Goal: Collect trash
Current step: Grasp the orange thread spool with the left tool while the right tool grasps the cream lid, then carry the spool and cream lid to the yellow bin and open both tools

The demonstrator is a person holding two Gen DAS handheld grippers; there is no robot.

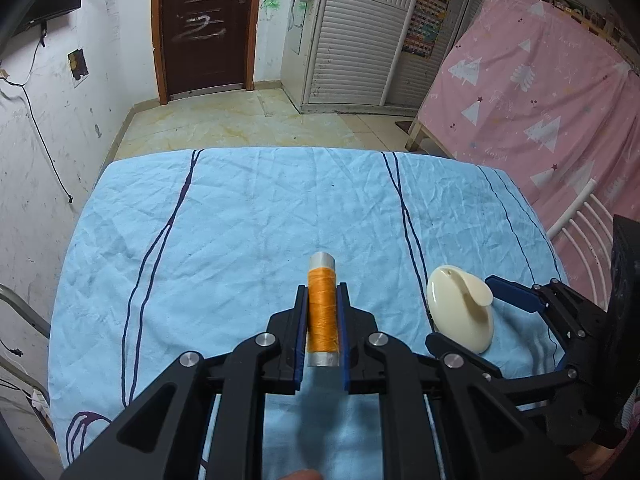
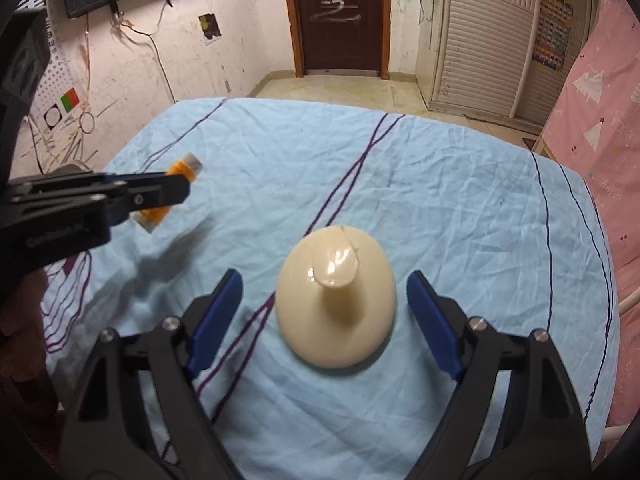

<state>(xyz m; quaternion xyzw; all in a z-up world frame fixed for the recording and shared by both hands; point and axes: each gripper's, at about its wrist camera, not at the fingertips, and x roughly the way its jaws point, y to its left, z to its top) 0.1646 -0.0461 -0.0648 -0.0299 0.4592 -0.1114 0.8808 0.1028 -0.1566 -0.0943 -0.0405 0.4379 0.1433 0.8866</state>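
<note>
My left gripper is shut on an orange thread spool with clear plastic ends and holds it above the blue cloth. The spool also shows in the right wrist view, held at the left by the left gripper. A cream plastic wall hook with an oval base lies on the cloth. My right gripper is open, its blue pads on either side of the hook, apart from it. In the left wrist view the hook lies to the right, with the right gripper around it.
The table is covered by a wrinkled light blue cloth with dark lines. A pink patterned sheet hangs at the right, with a white rail below it. A brown door, a white louvered cabinet and tiled floor lie beyond.
</note>
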